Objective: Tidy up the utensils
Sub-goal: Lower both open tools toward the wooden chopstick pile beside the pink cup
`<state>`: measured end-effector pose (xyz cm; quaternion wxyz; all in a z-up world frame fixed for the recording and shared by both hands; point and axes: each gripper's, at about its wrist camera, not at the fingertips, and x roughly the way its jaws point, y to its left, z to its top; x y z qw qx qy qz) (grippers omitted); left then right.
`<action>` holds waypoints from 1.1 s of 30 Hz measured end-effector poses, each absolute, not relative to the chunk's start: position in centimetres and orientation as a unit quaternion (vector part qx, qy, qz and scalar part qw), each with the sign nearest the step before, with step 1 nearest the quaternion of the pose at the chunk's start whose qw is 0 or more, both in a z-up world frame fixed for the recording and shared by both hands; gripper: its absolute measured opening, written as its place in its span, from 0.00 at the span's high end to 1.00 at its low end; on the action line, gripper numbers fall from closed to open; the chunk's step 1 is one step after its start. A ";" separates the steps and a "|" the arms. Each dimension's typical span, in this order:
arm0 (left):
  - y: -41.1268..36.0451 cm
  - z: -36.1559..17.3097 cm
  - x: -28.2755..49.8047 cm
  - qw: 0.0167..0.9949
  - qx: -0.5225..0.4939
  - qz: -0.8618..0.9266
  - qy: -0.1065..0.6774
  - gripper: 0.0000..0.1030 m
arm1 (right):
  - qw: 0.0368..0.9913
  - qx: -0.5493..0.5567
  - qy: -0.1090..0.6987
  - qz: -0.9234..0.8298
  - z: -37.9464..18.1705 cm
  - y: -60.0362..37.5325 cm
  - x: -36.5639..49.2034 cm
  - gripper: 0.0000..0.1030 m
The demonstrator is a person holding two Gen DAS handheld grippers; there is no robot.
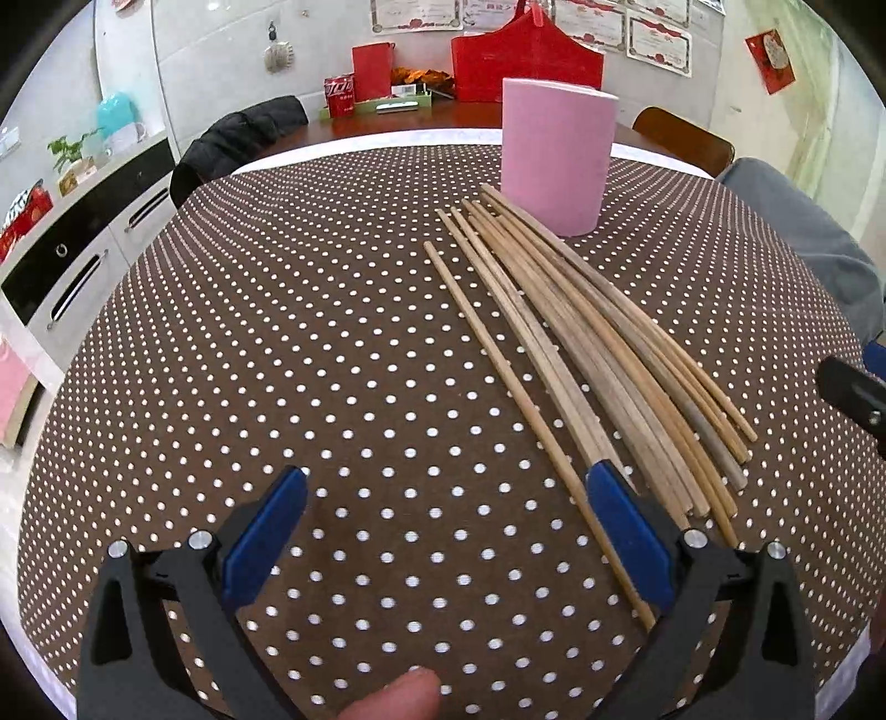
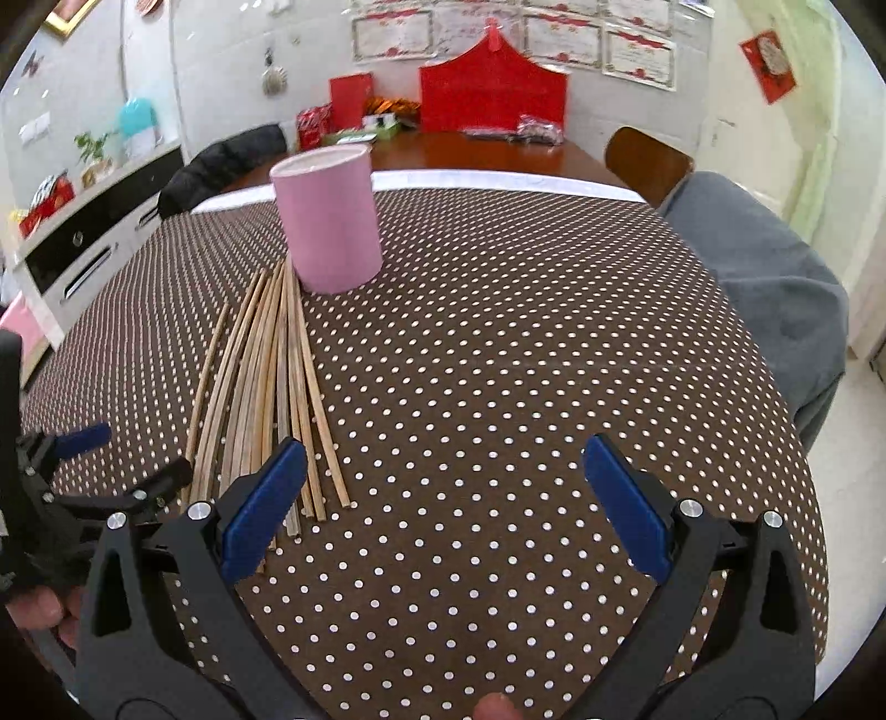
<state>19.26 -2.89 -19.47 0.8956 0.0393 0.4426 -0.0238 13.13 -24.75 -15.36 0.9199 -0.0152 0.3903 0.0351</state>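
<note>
pink holder [image 2: 329, 221] amid bare tablecloth [image 2: 526, 332]

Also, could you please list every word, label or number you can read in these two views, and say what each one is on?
Nothing reads clearly.
Red can: white script logo, too blurred to quote.
Framed certificates on the wall: printed lines, too small to read.
Red hanging card: a pattern only, no legible text.
Pink container, chopsticks and dotted tablecloth: no text.

Both my views are bright and evenly lit, shadows soft, edges strongly bowed with dark vignetted corners.
</note>
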 end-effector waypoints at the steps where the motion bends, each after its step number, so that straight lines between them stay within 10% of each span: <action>1: -2.7 -19.6 19.1 0.896 0.045 -0.023 0.441 0.04 | 0.916 -0.026 0.398 0.039 -15.7 -24.6 13.6 0.05; 33: -1.3 -20.6 18.6 0.892 0.060 -0.013 0.447 0.04 | 0.877 -0.118 0.455 0.093 -18.9 -22.2 18.8 0.05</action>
